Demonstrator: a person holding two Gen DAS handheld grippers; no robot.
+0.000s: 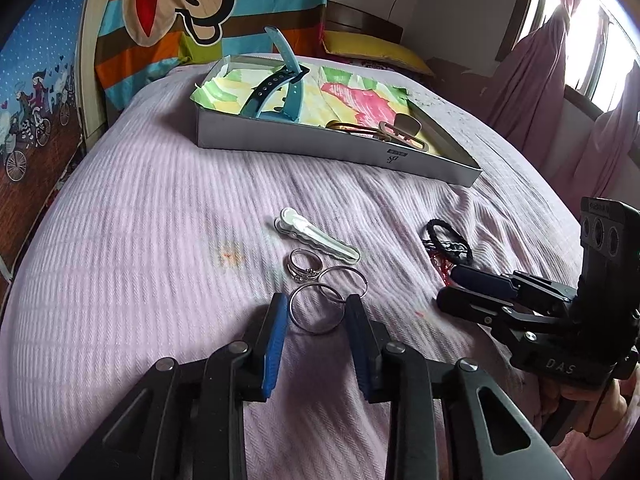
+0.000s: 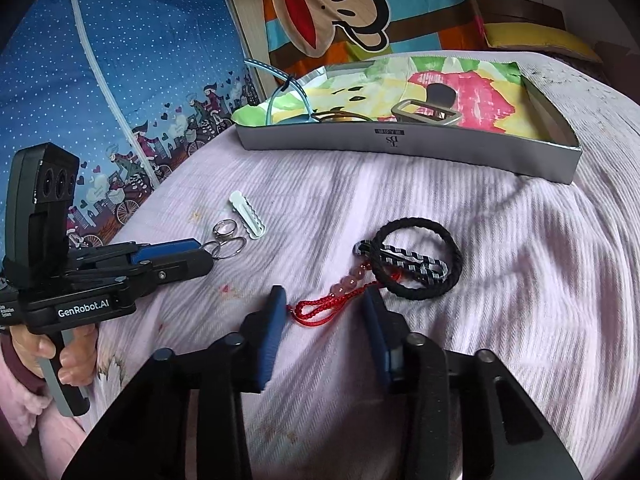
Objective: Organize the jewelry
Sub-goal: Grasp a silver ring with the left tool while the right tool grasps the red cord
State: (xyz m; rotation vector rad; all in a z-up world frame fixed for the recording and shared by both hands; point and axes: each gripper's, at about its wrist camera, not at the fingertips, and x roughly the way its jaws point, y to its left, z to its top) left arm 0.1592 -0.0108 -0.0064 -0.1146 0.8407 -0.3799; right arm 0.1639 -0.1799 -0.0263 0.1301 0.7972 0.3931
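Note:
On the pink bedspread lie two linked silver hoops [image 1: 318,308], a silver ring [image 1: 304,266] and a white hair clip [image 1: 316,237]. My left gripper [image 1: 316,316] is open, its blue pads on either side of the nearer hoop. To the right lie a black hair tie [image 2: 416,258], a striped clasp [image 2: 412,262] and a red cord with pink beads [image 2: 328,304]. My right gripper [image 2: 326,308] is open around the red cord's loop. A grey box [image 1: 320,148] at the back holds a blue watch strap [image 1: 280,88] and a metal buckle [image 1: 400,136].
The box [image 2: 400,144] is lined with colourful paper. A striped cartoon cushion [image 1: 192,8] and a blue printed panel [image 2: 120,80] stand behind the bed. Purple curtains [image 1: 560,92] hang at the right by a window. A hand [image 2: 52,356] holds the left gripper's handle.

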